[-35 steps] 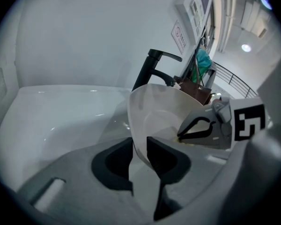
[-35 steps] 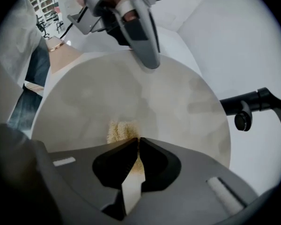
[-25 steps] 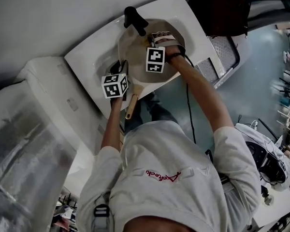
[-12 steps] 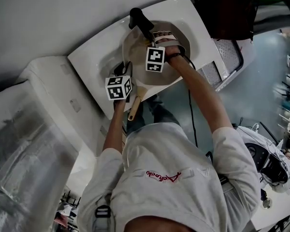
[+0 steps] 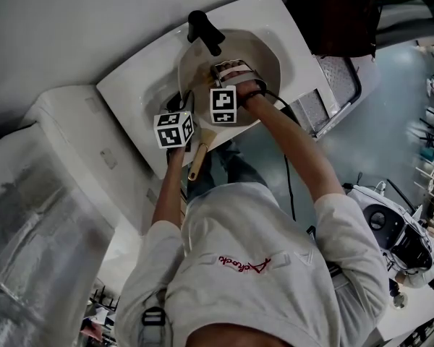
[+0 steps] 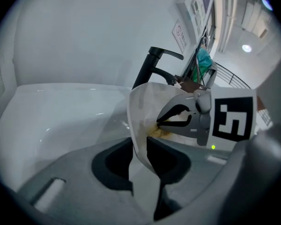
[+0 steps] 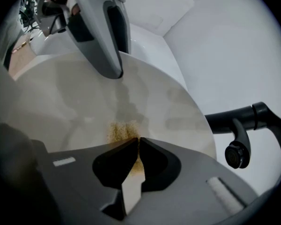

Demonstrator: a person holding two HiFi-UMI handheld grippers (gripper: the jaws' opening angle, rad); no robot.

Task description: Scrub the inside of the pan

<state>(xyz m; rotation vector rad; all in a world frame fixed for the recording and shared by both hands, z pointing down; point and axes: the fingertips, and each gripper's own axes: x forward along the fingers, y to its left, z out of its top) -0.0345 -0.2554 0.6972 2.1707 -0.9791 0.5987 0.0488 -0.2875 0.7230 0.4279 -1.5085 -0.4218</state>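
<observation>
**A:** Where is the pan?

**B:** The pan (image 5: 259,55) lies in the basin of the white sink (image 5: 141,78), pale inside facing up. In the head view the black tap (image 5: 202,29) stands at the pan's 11 o'clock. The wooden handle (image 5: 200,159) sticks out past the sink's front edge at 7 o'clock.

**A:** What is the left gripper doing?

**B:** The left gripper (image 6: 139,143) sits at the pan's 8 o'clock, close to where the handle joins. Its fingers are clamped on the pan's wall, one inside and one outside. In the left gripper view the thin wall stands up edge-on between them.

**A:** And the right one?

**B:** The right gripper (image 7: 137,143) comes in from about 5 o'clock and points steeply down at the pan's floor. Its fingers are pinched almost together on a small yellow-brown scrub pad (image 7: 122,131). The pad rests against the floor near the middle of the pan.

**A:** Are the two grippers touching?

**B:** No, they are near each other but apart. In the right gripper view the left gripper shows at 11 o'clock over the far rim, and the tap is at 3 o'clock, beyond the pan's edge.
</observation>
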